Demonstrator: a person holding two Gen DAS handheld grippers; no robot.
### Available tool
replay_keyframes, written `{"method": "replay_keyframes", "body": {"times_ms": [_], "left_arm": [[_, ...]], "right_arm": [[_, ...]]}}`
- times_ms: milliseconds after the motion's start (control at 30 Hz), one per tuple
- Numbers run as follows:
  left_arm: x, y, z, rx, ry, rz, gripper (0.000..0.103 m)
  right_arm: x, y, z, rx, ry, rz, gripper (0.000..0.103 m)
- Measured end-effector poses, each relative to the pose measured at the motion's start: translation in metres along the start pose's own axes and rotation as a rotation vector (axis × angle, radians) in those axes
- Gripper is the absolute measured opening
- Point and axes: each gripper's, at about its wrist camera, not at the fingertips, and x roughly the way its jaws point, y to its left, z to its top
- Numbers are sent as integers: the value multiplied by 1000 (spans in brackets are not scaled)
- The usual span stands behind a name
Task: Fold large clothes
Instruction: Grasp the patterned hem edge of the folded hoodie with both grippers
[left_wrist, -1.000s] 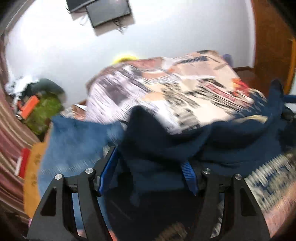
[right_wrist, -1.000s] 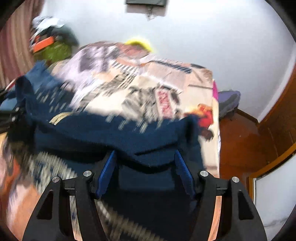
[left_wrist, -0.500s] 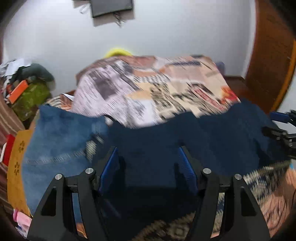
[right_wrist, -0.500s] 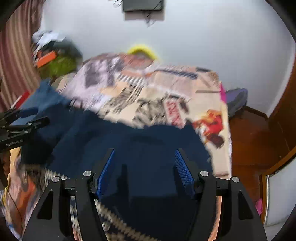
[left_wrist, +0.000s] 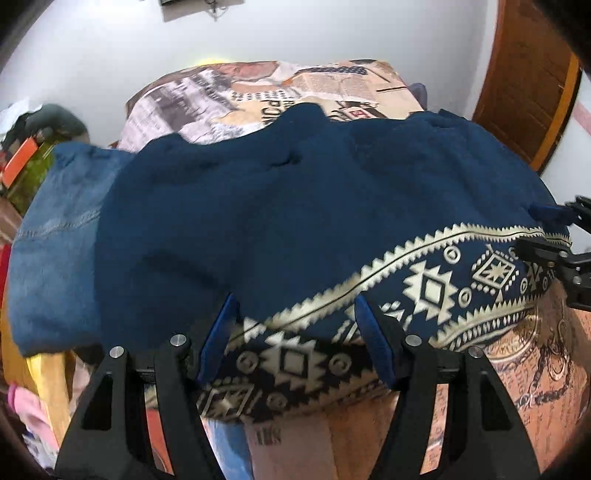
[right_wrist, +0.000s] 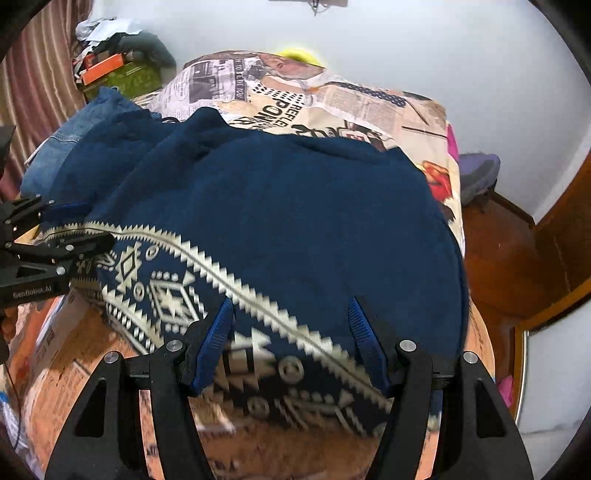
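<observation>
1. The navy garment (left_wrist: 280, 206) lies spread across the bed (left_wrist: 332, 85), its patterned cream-and-navy border along the near edge, closest to both cameras.
2. The left gripper (left_wrist: 295, 343) sits over the near left stretch of that border, fingers spread wide with the cloth between them and not pinched.
3. The right gripper (right_wrist: 291, 343) mirrors it on the right stretch, jaws likewise parted around the hem, gripping nothing.
4. The fold looks laid down, so the job now appears to be tidying: each claw should back off without snagging the border.
5. To do it well, both ought to lift straight up together, so the edge does not drag or bunch.
6. A crease runs across the left side near the denim piece (left_wrist: 55, 236); smoothing outward there would flatten it.
7. The far edge ripples on the bed, so checking that it lines up before the next fold seems wise.
</observation>
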Motion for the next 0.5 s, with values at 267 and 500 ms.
{"method": "replay_keyframes", "body": {"times_ms": [267,500], "left_arm": [[-23,43,-33,-121,7,57,66],[-38,89,-63,-260,21,119,66]], "right_arm": [[-13,-9,-22,36,22,-45,61],[-29,-9,-34,51,7,-60,61]]}}
